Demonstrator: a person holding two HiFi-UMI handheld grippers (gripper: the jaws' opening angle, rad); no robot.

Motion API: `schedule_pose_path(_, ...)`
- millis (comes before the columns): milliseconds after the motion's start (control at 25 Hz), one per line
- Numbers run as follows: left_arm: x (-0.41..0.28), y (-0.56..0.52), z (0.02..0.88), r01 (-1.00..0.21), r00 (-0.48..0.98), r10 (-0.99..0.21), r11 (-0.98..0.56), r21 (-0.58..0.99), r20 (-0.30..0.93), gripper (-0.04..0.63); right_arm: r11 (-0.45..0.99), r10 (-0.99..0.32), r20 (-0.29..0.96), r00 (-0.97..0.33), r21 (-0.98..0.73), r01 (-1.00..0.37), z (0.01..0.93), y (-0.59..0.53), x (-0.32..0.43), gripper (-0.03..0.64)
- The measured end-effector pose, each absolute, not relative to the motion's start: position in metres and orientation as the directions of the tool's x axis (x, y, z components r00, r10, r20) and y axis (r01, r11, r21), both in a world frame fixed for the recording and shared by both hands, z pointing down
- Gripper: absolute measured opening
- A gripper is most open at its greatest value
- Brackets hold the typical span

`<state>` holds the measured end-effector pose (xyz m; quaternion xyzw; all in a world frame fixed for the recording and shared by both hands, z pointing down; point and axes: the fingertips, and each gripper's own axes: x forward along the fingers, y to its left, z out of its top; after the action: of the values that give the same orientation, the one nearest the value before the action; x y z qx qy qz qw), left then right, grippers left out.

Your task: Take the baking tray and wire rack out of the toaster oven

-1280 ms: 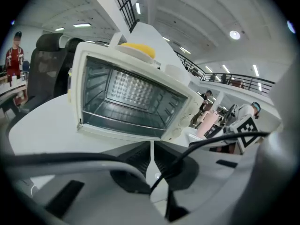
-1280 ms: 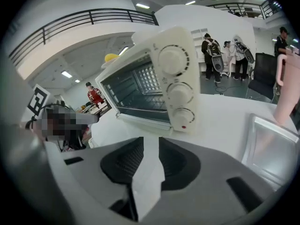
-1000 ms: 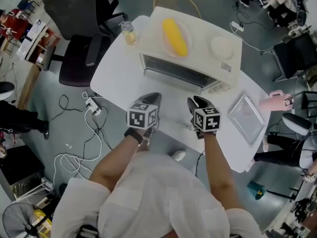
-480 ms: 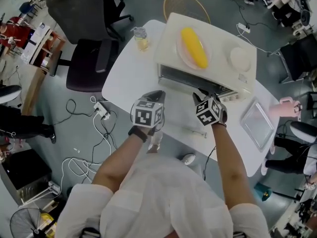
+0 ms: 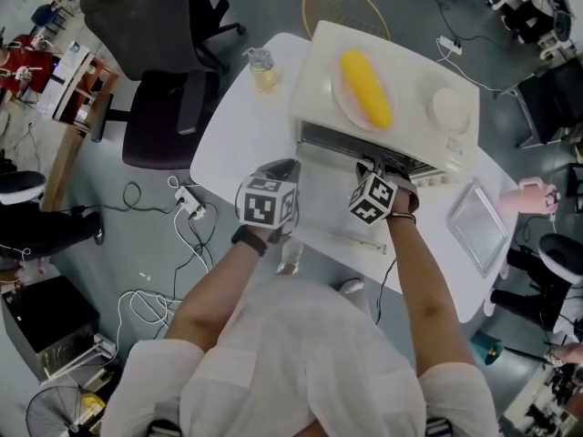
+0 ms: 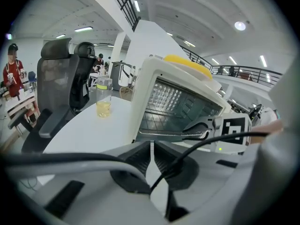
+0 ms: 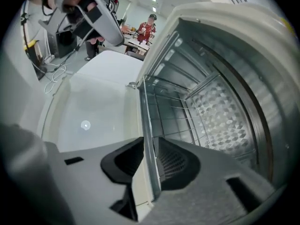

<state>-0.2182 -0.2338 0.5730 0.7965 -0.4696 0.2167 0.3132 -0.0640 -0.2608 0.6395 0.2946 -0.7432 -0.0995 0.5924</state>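
My right claw [image 7: 147, 146] has just been closing about the wire rack's [image 7: 173, 111] front edge inside the toaster oven [image 5: 314, 53], ready to draw it out; I can't tell if the pads bite yet. Left claw [image 6: 152, 149] is closed and empty (spare). The baking tray [image 5: 475, 228] sits on the bench [image 5: 237, 144].

Head view: oven [image 5: 408, 80] interior unseen under its top. Right gripper view, lower centre: grey bar [image 7: 146, 142], rack edge or tray lip, can't tell; oven's right wall cut off.
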Motion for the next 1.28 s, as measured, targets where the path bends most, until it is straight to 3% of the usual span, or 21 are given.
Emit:
schedule_pose_path(200, -0.221, -0.234, 0.576, -0.885, 0.461, -0.605, -0.362, 0.292, 0.649, 0.026, 0.813, -0.538, 0.839, -0.082, 0.491, -0.314, 0.652, -0.266, -0.060, 0.098)
schedule_pose_path(360, -0.222, -0.237, 0.576, -0.893, 0.446, -0.612, -0.352, 0.280, 0.653, 0.028, 0.801, -0.560, 0.825, -0.078, 0.515, -0.306, 0.649, -0.269, -0.060, 0.018)
schedule_pose_path(1160, -0.225, -0.245, 0.603, -0.906, 0.408, -0.573, -0.352, 0.237, 0.711, 0.034, 0.828, -0.512, 0.848, -0.139, 0.444, -0.342, 0.639, -0.193, -0.077, 0.014)
schedule_pose_path(1280, -0.219, -0.249, 0.623, -0.888, 0.441, -0.521, -0.374, 0.269, 0.731, 0.147, 0.823, -0.515, 0.845, -0.146, 0.440, -0.361, 0.638, -0.187, -0.079, 0.015)
